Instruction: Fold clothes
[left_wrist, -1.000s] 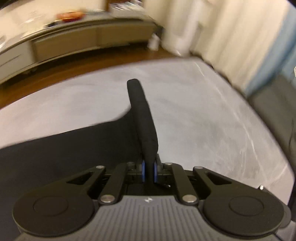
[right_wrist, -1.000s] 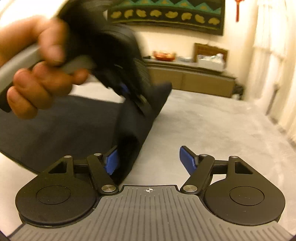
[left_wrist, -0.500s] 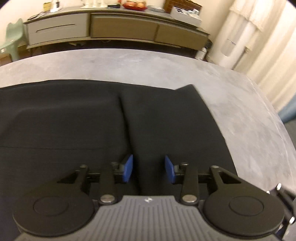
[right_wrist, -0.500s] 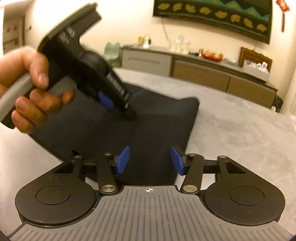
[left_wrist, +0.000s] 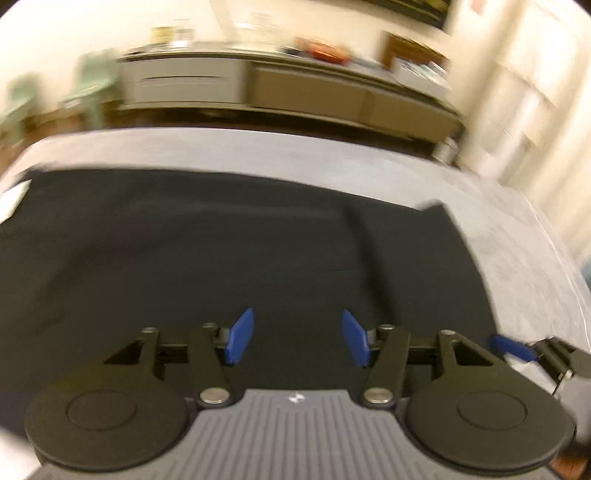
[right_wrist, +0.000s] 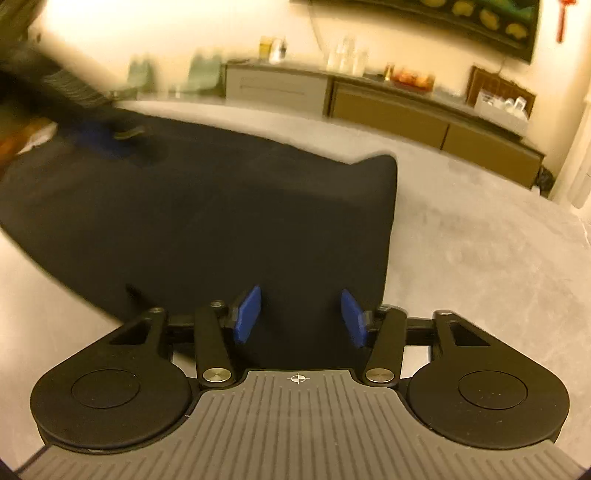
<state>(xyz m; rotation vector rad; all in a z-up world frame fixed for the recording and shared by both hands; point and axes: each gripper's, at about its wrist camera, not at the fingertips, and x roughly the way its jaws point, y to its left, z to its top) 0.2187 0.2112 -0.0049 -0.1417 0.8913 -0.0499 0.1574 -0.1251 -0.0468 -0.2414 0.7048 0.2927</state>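
Note:
A black garment (left_wrist: 221, 258) lies flat on the grey table (left_wrist: 517, 240), with a raised crease (left_wrist: 369, 251) running down its right part. My left gripper (left_wrist: 297, 339) hovers over the garment's near side. Its jaws are opening and nothing is pinched between the blue pads (left_wrist: 240, 341). In the right wrist view the same garment (right_wrist: 221, 221) shows its far right corner (right_wrist: 384, 166). My right gripper (right_wrist: 301, 319) is over the garment's near right edge, its jaws opening with only cloth beneath. The left gripper (right_wrist: 74, 110) appears as a blur at the upper left.
A long sideboard (right_wrist: 388, 107) with bottles and a fruit bowl stands by the far wall. Pale curtains (left_wrist: 535, 92) hang at the right and green chairs (left_wrist: 92, 81) stand at the left. Bare grey tabletop (right_wrist: 480, 258) stretches right of the garment.
My left gripper let go of the raised fold of black cloth, opened and swept leftward over the garment, which now lies flat. My right gripper drew in over the garment's near right edge.

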